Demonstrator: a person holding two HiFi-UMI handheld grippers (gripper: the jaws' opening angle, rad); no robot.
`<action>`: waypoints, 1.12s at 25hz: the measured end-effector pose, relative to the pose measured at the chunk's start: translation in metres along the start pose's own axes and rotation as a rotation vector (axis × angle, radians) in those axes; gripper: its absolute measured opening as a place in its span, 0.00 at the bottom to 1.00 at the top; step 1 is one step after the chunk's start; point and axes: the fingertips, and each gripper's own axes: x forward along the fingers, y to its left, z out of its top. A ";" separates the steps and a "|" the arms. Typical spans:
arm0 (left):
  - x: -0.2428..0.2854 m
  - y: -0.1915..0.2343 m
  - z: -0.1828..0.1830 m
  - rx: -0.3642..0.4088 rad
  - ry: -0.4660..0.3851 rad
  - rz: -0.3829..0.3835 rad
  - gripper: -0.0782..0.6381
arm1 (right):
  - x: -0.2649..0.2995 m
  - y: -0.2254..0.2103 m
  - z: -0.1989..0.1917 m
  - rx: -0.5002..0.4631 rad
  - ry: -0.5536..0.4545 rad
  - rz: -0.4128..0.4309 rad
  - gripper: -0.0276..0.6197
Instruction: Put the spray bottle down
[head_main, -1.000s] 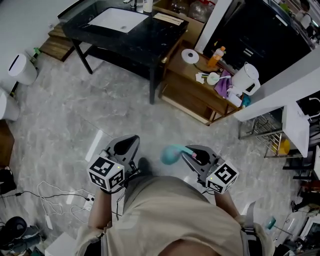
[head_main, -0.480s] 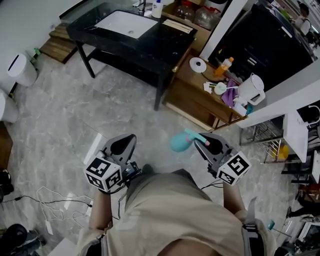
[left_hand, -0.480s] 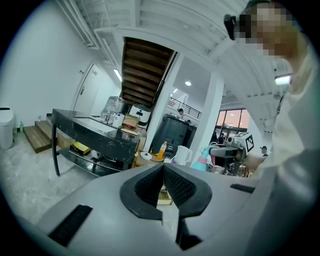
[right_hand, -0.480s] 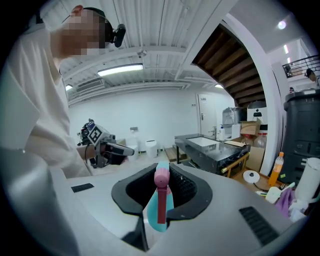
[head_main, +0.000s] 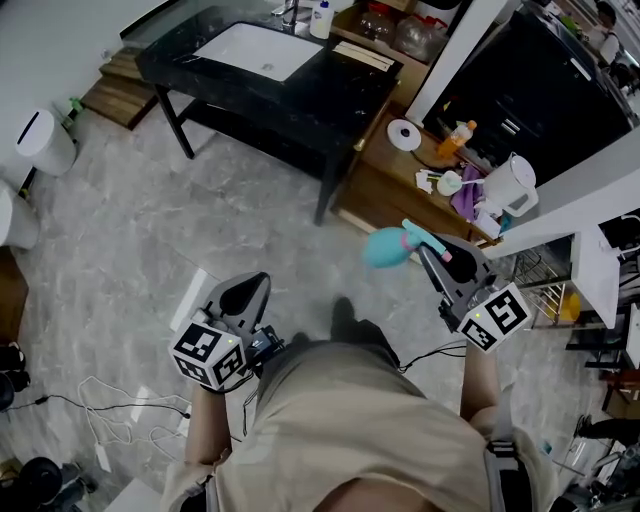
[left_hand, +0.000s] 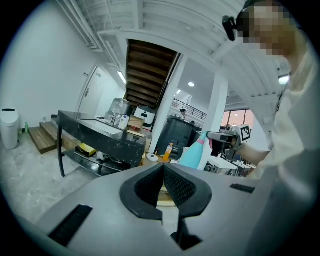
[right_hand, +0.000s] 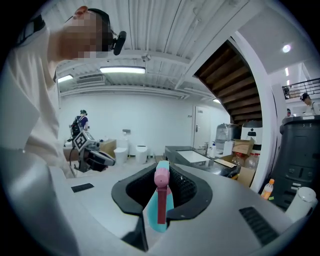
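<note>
- Grey right gripper: jaws closed narrow on the pink head of the spray bottle.
- Head view: the right gripper holds the spray bottle in the air. Its teal body sticks out past the jaw tips, above the floor, touching no surface.
- Left gripper: jaws together, nothing between them. In the head view it sits low beside the person's torso, well apart from the bottle.
- Nearest surface ahead of the bottle: low wooden shelf. Its top is crowded with a white tape roll, orange bottle, purple cloth and white kettle.
- Left of the shelf: black table with a white basin set in its top.
- Right: wire rack.
- Floor clutter: loose white cables lower left, white bin far left.
</note>
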 end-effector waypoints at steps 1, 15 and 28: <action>0.001 0.001 0.001 0.002 -0.003 0.008 0.12 | 0.002 -0.003 0.001 -0.003 -0.002 0.001 0.16; 0.038 0.026 0.015 -0.025 0.012 0.106 0.12 | 0.050 -0.060 -0.004 0.011 -0.024 0.073 0.16; 0.104 0.037 0.047 -0.019 0.048 0.160 0.12 | 0.074 -0.147 -0.005 0.050 -0.051 0.098 0.16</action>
